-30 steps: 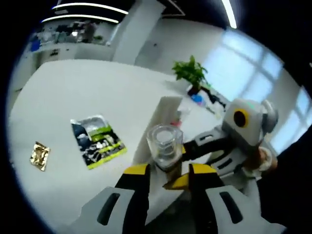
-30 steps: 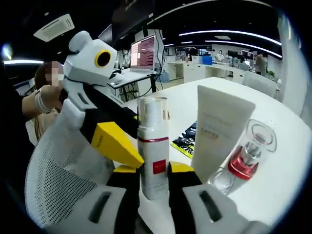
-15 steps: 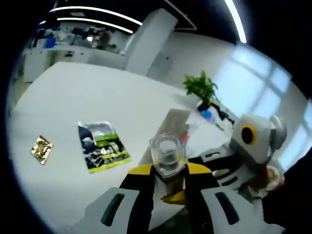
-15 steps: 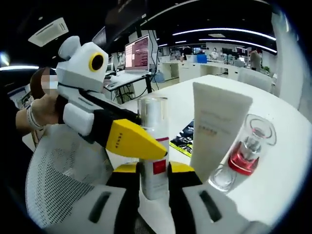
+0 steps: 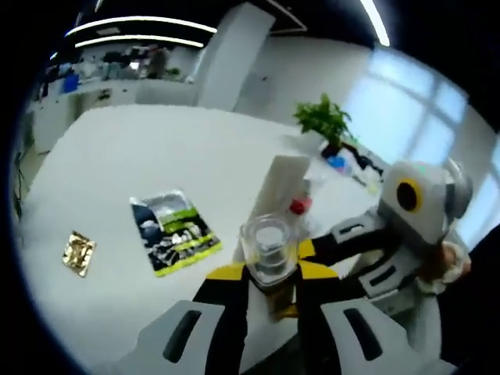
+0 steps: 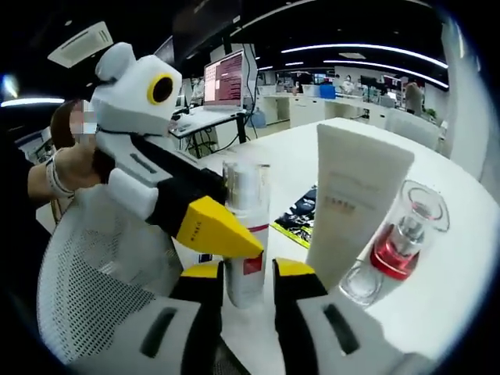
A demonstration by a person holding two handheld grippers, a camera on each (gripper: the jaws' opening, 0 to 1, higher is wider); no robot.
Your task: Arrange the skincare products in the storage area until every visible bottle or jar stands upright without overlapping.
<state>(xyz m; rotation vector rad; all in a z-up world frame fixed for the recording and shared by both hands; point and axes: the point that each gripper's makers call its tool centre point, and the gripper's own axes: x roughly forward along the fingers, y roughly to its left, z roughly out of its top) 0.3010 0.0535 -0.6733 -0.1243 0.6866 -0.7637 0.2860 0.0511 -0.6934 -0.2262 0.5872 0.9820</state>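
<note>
in the left gripper view, a small gold foil sachet lies flat at the left of the white surface. to its right a dark printed packet with green and white markings also lies flat. further right, the left tool has its yellow-tipped jaws pressed against the sides of a white pump bottle with a clear plastic cap, which stands upright near the surface's edge. behind the bottle a tall white squeeze tube stands upright, and a bit of red shows just beside it. a green potted plant sits far back. at the right the other tool reaches in toward the bottle, held by a hand.

in the right gripper view, a hand at the left holds the left tool, whose yellow jaw lies across the front of the pump bottle. a white mesh chair back is below it. the right tool has its jaws spread on either side of the bottle's base, with small gaps visible. the bottle carries a red band and a red square label. to its right the squeeze tube stands upright on the surface, the printed packet lying behind. rightmost, a clear glass bottle with a red inner body and clear cap stands tilted in the view, just beside the tube.
</note>
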